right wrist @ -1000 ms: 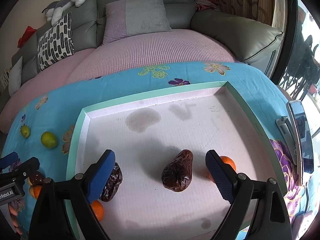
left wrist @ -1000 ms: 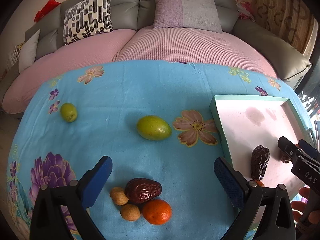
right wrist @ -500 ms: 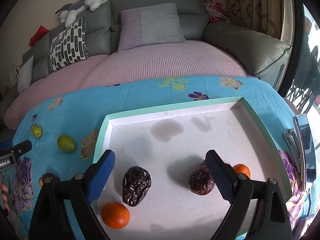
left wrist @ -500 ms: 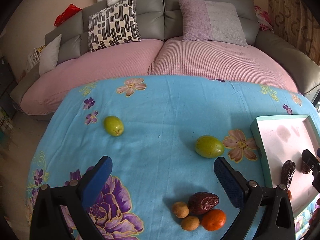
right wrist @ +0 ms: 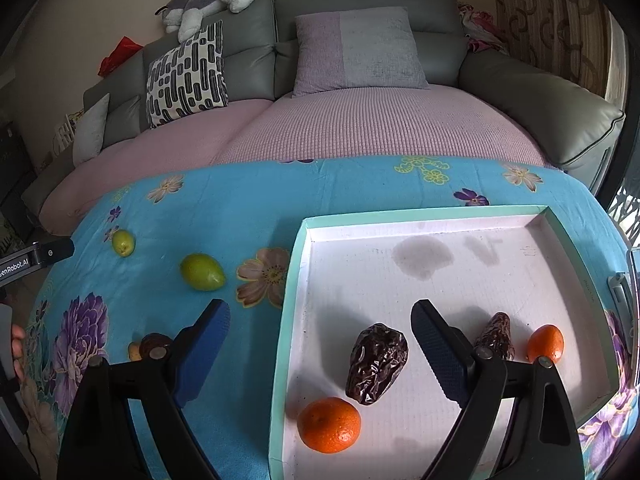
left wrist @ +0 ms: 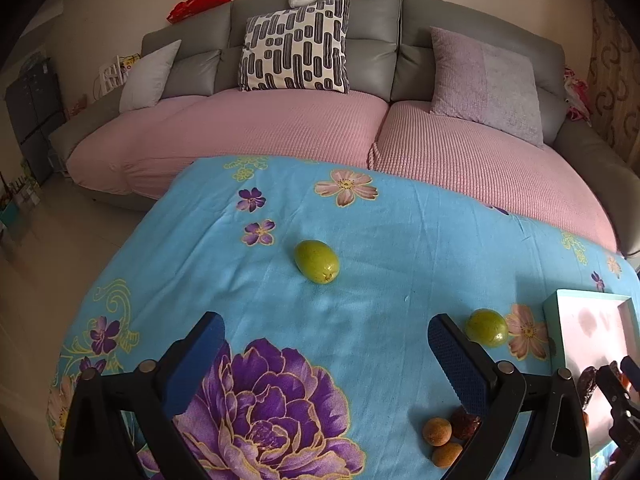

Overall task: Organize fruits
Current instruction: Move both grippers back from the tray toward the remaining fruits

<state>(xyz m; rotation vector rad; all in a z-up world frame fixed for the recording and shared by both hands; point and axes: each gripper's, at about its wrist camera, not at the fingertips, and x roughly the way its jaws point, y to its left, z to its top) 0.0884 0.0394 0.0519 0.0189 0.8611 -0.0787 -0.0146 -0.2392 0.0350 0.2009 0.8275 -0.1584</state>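
Note:
On the blue flowered cloth (left wrist: 380, 280) lie two green fruits: one (left wrist: 317, 261) ahead of my open left gripper (left wrist: 322, 340), the other (left wrist: 486, 327) beside its right finger. Two small brown fruits (left wrist: 437, 431) and a dark date (left wrist: 464, 422) sit near that finger's base. In the right wrist view, the mint-rimmed white tray (right wrist: 294, 280) holds two dates (right wrist: 377, 362) (right wrist: 496, 336) and two oranges (right wrist: 329, 424) (right wrist: 545, 343). My right gripper (right wrist: 320, 332) hangs open over the tray's left rim, empty. Both green fruits (right wrist: 202, 271) (right wrist: 123, 242) lie left of the tray.
A grey sofa with pink covers (left wrist: 320, 136) borders the table's far side, with cushions and a plush toy on top. A phone-like device (right wrist: 624, 288) lies right of the tray. The floor (left wrist: 60, 248) drops off at the table's left edge. A hand (right wrist: 16, 344) holds the left gripper.
Both grippers pulled back and swung left. The left view now centres on the far green fruit, the fruit cluster sliding to its right. The right gripper left the dates and now straddles the tray's left rim.

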